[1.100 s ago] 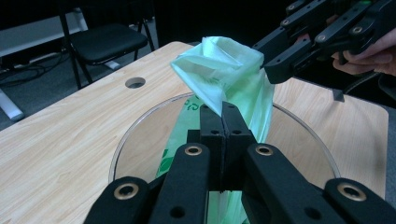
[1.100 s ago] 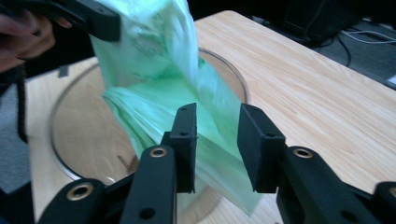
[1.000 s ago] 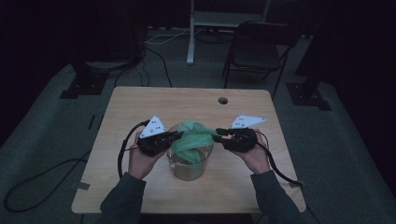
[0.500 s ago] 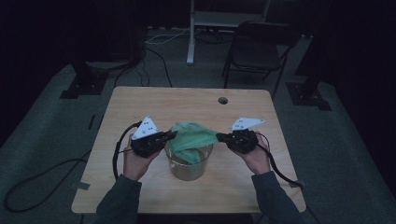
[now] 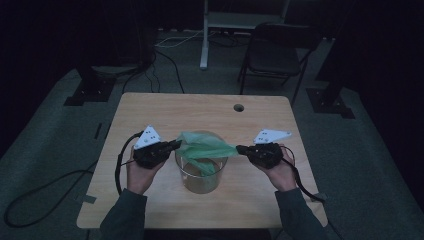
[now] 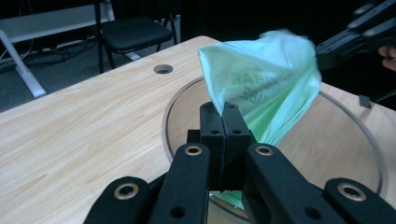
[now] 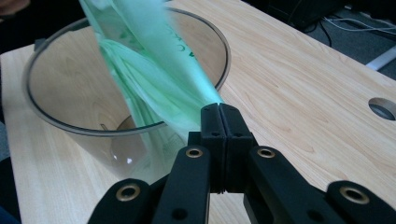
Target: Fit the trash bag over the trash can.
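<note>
I have L claw (image 5: 176, 145) and R claw (image 5: 240, 148) each pinching the thin green plastic bag (image 5: 202, 148), stretched over the clear glass jar (image 5: 199, 176) on the counter (image 5: 165, 112). Risk: film tears or slips if I overpull.

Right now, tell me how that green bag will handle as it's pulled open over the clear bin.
The green bag looks thin and floppy, sagging into the clear bin. Probably very light. Likely tear-prone where the left gripper and right gripper pinch it.

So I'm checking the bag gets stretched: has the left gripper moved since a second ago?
Yes. The left gripper has shifted left, away from the clear container, fingers shut on the green bag.
</note>
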Motion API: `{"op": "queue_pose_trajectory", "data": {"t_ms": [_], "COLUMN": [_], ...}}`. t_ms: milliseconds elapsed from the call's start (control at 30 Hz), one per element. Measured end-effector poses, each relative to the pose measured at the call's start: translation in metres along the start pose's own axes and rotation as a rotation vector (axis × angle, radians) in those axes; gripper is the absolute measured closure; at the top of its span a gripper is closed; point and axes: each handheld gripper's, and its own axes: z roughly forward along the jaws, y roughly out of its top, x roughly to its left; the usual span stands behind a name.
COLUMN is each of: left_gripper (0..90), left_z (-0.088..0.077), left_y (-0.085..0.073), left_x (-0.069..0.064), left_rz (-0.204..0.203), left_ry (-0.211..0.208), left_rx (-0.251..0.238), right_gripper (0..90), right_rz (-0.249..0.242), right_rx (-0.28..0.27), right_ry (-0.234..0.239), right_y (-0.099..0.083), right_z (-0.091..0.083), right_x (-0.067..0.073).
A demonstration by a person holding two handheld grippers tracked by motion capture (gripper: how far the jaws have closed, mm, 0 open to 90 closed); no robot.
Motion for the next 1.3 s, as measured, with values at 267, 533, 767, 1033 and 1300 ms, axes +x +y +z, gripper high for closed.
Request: {"op": "queue_pose_trajectory", "data": {"t_ms": [267, 533, 767, 1033, 1300], "left_gripper": [85.1, 78.6, 74.6, 65.8, 62.3], "left_z": [0.003, 0.0, -0.003, -0.009, -0.006], "left_y": [-0.004, -0.008, -0.012, -0.011, -0.009], "left_x": [-0.001, -0.002, -0.001, -0.01, -0.022], "left_rz": [-0.006, -0.011, -0.025, 0.002, 0.038], "left_ry": [0.001, 0.006, 0.01, -0.002, -0.045], "left_rx": [0.011, 0.015, 0.01, 0.004, 0.008], "right_gripper": [89.5, 89.5, 89.5, 89.5, 89.5], "right_rz": [-0.011, -0.052, -0.061, -0.072, -0.075], "right_rx": [-0.054, -0.04, -0.025, -0.006, 0.005], "right_ry": [0.112, 0.206, 0.249, 0.259, 0.262], "right_y": [0.002, 0.003, -0.002, -0.005, -0.006], "right_z": [-0.001, 0.007, 0.008, 0.012, 0.014], "right_x": [0.02, 0.045, 0.055, 0.058, 0.058]}}
